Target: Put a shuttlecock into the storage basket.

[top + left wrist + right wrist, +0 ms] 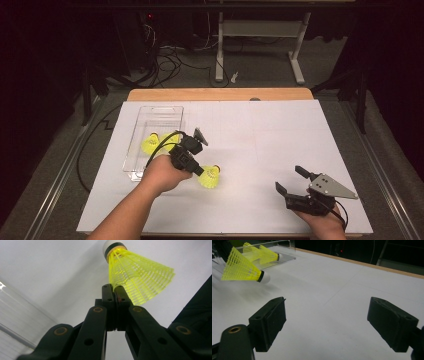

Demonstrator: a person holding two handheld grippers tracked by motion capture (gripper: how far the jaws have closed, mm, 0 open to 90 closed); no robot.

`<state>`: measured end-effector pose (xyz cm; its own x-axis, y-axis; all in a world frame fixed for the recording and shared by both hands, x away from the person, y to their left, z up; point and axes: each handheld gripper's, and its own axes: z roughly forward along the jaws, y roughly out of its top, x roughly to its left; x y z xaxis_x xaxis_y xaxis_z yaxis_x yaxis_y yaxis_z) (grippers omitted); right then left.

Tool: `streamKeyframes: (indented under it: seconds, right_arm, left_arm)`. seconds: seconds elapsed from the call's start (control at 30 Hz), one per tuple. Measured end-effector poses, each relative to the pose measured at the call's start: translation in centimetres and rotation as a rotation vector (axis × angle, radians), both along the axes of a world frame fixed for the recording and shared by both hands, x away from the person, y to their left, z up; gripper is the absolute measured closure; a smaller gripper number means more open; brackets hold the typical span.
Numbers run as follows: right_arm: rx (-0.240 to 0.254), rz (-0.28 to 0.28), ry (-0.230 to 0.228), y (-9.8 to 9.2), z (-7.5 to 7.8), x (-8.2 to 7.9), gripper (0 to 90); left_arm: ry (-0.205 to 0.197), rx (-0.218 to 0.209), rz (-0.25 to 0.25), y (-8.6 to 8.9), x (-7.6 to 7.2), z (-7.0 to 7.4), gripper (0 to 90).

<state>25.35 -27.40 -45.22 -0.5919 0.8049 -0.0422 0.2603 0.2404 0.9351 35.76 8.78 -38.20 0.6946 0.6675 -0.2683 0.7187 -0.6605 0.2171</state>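
Near the clear tray [131,150], left of centre: left gripper [201,171] fingers are clamping a yellow shuttlecock's [210,176] skirt | near right on the worktop [280,140]: right gripper [288,179] fingers are standing apart, holding nothing.

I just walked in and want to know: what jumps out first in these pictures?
The bright yellow shuttlecock pinched by its skirt in the left gripper, mid-table. Two more yellow shuttlecocks lie in the clear tray behind it. The right gripper waits open near the front right.
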Motion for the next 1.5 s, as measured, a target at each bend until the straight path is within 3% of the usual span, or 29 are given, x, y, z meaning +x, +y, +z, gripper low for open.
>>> streamKeyframes:
  seconds: [0.2, 0.4, 0.87, 1.13, 1.5]
  right_arm:
    - [-0.019, -0.015, 0.012, 0.1, -0.6, 0.2, 11.3]
    - [0.007, -0.021, -0.009, 0.3, -0.5, 0.1, 0.6]
    - [0.002, -0.034, 0.001, 0.3, -0.7, 0.2, 0.3]
    - [0.002, -0.032, 0.013, 0.3, -0.8, 0.3, 0.4]
    - [0.002, -0.026, 0.019, 0.3, -0.8, 0.3, 0.4]
  left_arm:
    - [0.006, 0.001, 0.012, 0.7, 0.0, -0.4, 89.2]
    - [0.005, -0.011, 0.009, 0.8, -0.1, -0.2, 89.3]
    - [0.013, -0.031, 0.006, 1.6, -0.2, 0.6, 89.4]
    - [0.015, -0.052, 0.014, 2.5, -0.1, 2.1, 89.6]
    - [0.014, -0.035, 0.011, 3.1, 0.3, 3.5, 89.5]
